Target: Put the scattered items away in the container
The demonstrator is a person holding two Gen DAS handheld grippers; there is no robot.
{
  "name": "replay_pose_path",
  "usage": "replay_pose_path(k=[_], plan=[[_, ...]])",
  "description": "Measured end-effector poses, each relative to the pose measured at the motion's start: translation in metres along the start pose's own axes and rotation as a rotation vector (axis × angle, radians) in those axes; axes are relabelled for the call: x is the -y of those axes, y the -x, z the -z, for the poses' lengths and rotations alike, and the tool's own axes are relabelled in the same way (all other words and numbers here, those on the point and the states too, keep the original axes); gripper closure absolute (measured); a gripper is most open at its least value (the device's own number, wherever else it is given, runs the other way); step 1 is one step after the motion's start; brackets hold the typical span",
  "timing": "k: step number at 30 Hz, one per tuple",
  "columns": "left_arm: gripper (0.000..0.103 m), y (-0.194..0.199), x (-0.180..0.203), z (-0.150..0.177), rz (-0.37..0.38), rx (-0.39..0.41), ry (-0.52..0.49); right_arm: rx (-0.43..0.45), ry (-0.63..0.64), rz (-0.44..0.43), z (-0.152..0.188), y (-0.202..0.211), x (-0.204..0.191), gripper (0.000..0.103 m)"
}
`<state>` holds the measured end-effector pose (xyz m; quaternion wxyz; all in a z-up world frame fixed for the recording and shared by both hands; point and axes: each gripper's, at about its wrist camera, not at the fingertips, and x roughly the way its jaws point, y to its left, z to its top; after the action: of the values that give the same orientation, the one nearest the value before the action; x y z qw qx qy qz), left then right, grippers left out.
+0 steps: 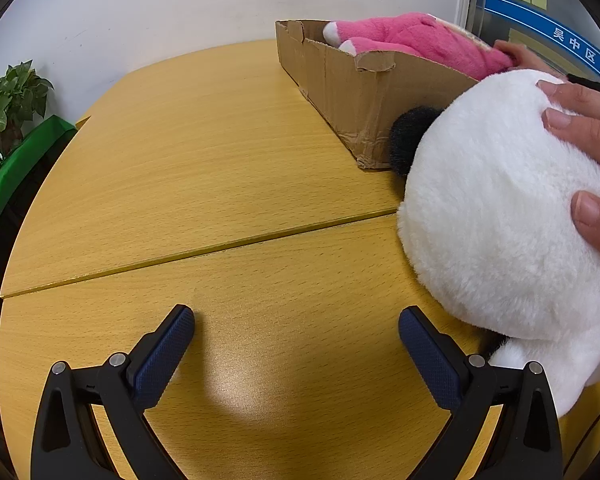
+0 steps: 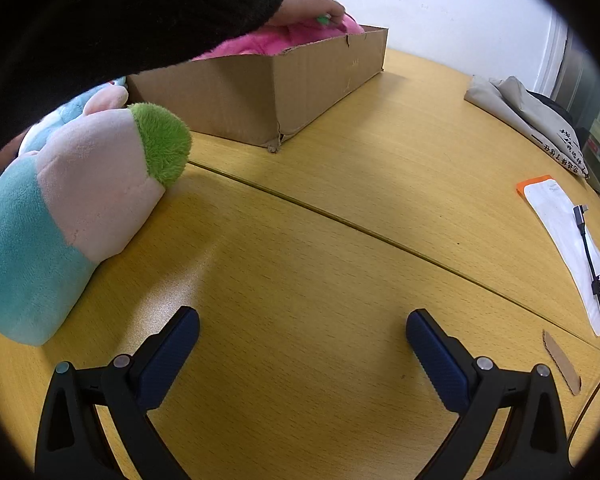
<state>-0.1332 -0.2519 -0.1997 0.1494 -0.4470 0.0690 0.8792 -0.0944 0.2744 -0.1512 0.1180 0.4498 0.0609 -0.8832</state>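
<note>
Beside the cardboard box (image 1: 364, 92), both tongs gaped wide and empty over the counter (image 1: 220, 152).
Left tongs (image 1: 296, 344) sat just left of a hand-held white plush (image 1: 500, 216); right tongs (image 2: 302, 346) sat right of a pastel plush (image 2: 60, 216). Only the right view showed a cable (image 2: 592, 256); a pink plush (image 1: 416, 38) lay in the box.

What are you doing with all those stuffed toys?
Tidying them into the cardboard box. A pink plush already lies inside, with a bare hand on it. Another hand rests on the white plush. The pastel plush waits on the table. Left gripper and right gripper are open, empty.
</note>
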Motion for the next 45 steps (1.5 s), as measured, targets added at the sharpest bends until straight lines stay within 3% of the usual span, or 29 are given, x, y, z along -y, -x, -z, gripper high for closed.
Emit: replay_pose_path(k=[45], plan=[[0.000,0.0036,-0.0014,0.0040,0.018,-0.001,-0.023,0.000,-0.001,0.001,0.0001,-0.0004,-0.0001,0.000]])
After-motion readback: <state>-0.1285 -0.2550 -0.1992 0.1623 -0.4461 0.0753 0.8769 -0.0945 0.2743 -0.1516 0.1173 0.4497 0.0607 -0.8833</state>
